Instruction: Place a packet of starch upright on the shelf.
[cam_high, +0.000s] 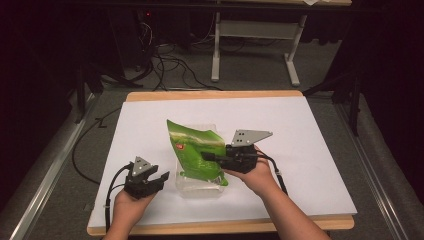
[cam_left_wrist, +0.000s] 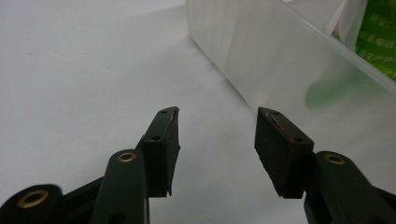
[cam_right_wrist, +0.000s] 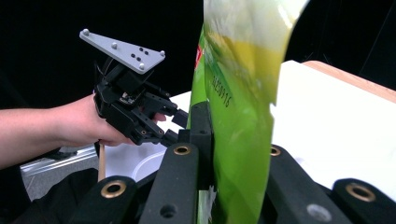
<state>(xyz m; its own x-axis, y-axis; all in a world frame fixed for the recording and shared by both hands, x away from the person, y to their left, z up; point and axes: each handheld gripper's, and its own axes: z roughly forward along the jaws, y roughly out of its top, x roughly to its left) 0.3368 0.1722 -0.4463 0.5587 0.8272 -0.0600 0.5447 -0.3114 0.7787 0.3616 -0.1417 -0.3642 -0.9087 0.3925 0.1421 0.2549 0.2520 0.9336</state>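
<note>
High view overlooks the table (cam_high: 310, 150); gripper views sit close.

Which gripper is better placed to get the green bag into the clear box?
Right. The right gripper is shut on the green bag above the clear box; the left gripper sits open and empty beside it.

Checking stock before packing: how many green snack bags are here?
1. The green crinkly foil snack bag is pinched by the right gripper over the clear plastic box; more may hide behind it.
</note>
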